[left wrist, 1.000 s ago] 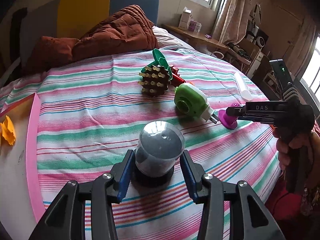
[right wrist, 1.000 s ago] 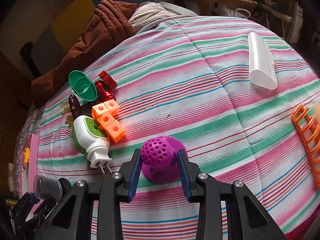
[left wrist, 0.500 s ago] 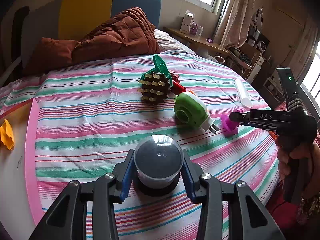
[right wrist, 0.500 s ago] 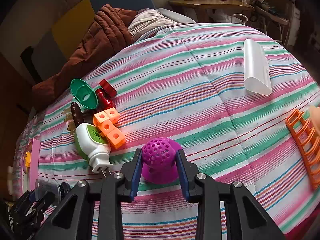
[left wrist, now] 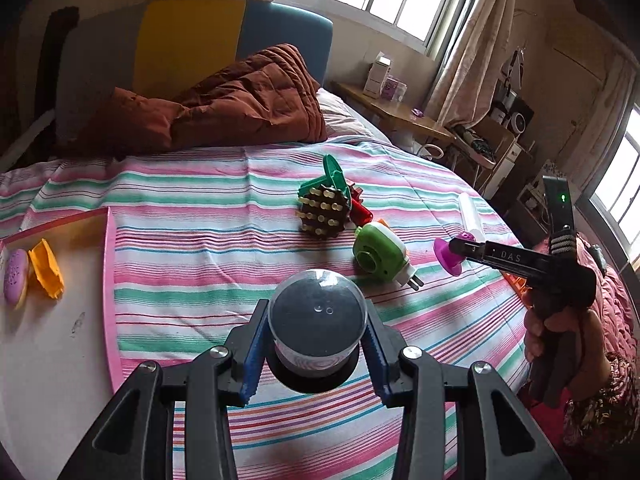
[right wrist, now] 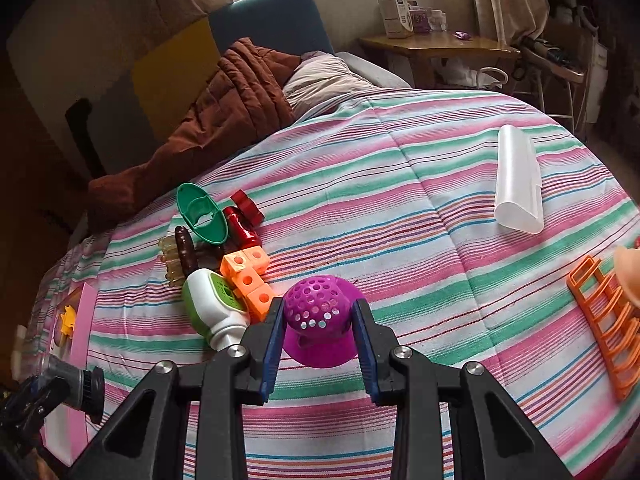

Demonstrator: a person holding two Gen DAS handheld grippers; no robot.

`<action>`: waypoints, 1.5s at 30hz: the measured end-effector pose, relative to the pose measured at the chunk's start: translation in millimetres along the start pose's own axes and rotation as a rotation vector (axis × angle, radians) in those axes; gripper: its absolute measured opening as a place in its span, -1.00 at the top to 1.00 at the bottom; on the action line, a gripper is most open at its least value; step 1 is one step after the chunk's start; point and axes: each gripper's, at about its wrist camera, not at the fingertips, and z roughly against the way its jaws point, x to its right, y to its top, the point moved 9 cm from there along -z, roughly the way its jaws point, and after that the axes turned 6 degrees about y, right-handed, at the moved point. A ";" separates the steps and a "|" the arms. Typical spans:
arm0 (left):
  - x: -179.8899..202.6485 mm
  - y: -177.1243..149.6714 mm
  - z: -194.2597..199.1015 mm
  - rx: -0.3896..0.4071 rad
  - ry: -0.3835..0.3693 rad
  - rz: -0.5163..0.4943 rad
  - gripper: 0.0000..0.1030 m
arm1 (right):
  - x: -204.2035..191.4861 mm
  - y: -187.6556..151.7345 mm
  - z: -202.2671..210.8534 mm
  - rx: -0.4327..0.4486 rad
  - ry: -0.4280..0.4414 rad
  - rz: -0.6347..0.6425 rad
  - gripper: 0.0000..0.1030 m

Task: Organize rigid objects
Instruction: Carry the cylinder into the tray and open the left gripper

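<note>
Left gripper (left wrist: 316, 354) is gripping the jar (left wrist: 317, 322) — blue pads pressing both sides of its clear domed body, bottom centre of the left view; the jaws have just been closing onto it. Jar is sitting clear of the striped bed (left wrist: 200, 248), black base facing down.

Right gripper (right wrist: 318, 344) is clamping the purple strainer (right wrist: 318, 320) — perforated dome between the pads, flared skirt hanging below, lower centre of the right view. In the left view the same strainer is showing at middle right, off the bed.

Pink tray (left wrist: 106, 280) is lying at left edge of the left view, holding an orange piece (left wrist: 46, 268) and a purple disc (left wrist: 16, 278).

Still lying on the bed, centre of the left view: brown brush (left wrist: 322, 212), green scoop (left wrist: 334, 172), red piece (left wrist: 360, 210), green plug-in (left wrist: 380, 252). Orange cubes (right wrist: 246, 276) are touching the plug-in in the right view. White tube (right wrist: 518, 184) is lying upper right there, well apart; orange rack (right wrist: 604, 320) at right edge.
</note>
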 end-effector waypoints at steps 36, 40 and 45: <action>-215.7 45.2 -36.9 -0.016 0.289 0.302 0.15 | -125.3 -51.1 5.0 0.002 0.262 0.345 0.35; -219.5 43.1 -42.1 -0.033 0.320 0.310 0.15 | -126.9 -52.4 4.0 -0.001 0.265 0.356 0.35; -216.3 41.2 -27.7 -0.009 0.342 0.281 0.12 | -130.8 -56.7 2.5 -0.007 0.272 0.371 0.35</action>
